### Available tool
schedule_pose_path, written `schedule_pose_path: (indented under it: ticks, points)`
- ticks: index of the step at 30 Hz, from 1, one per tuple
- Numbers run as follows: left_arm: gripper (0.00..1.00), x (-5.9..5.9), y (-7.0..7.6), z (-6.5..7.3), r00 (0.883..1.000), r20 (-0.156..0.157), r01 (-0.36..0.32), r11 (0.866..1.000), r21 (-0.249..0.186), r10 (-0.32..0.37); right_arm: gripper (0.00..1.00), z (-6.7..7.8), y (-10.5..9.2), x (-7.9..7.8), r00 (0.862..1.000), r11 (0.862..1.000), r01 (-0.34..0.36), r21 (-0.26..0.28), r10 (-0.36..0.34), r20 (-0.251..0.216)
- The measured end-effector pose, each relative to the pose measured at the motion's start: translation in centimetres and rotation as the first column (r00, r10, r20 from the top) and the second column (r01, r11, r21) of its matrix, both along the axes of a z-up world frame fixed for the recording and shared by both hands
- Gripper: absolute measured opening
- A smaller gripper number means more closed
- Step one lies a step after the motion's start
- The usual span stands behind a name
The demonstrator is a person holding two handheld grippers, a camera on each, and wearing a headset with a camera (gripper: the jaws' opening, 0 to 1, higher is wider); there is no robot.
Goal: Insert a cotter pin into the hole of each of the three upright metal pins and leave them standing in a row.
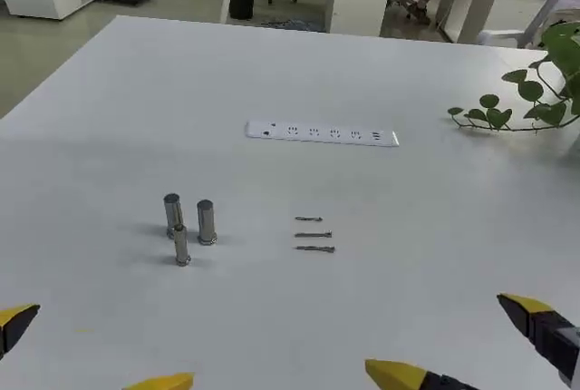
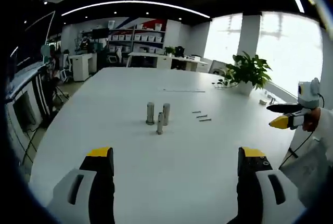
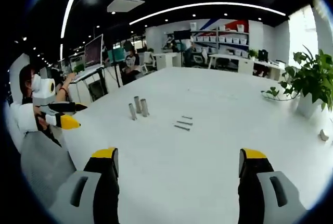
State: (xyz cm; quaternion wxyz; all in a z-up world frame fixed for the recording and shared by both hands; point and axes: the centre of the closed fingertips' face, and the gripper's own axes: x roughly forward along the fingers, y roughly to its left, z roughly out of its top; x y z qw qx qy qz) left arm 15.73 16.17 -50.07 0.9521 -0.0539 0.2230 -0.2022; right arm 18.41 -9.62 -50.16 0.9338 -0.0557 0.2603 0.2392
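Note:
Three upright metal pins point(image 1: 188, 226) stand in a tight cluster left of centre on the white table; they also stand ahead in the left gripper view point(image 2: 158, 115) and the right gripper view point(image 3: 138, 108). Three cotter pins point(image 1: 314, 234) lie side by side to their right, apart from them point(image 2: 201, 116) point(image 3: 183, 122). My left gripper point(image 2: 176, 162) is open near the table's front left edge, well short of the metal pins. My right gripper point(image 3: 177, 164) is open at the front right, with nothing between its yellow-tipped fingers point(image 1: 395, 373).
A white power strip point(image 1: 321, 132) lies across the table beyond the pins. A potted plant point(image 1: 535, 91) trails leaves onto the far right of the table. Office desks, chairs and shelving stand beyond the table's far edge.

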Motion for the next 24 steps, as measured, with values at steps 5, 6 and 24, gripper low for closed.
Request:
schedule_pose_path:
  ticks: [5,6,24]
  points:
    - [0.96,-0.1,-0.2,-0.2,1.0,-0.008,0.005,1.0,-0.003,-0.005,0.93,-0.1,-0.1,0.0,1.0,1.0,-0.008,-0.01,0.008,-0.002]
    - [0.96,-0.1,-0.2,-0.2,1.0,-0.009,0.006,1.0,-0.001,-0.006,0.93,-0.1,-0.2,0.0,1.0,1.0,-0.01,-0.018,0.01,0.0]
    - [0.99,-0.2,-1.7,-0.5,0.998,-0.019,0.063,0.998,0.028,-0.063,0.92,-0.4,-0.3,0.2,1.0,1.0,-0.006,-0.019,0.006,-0.013]
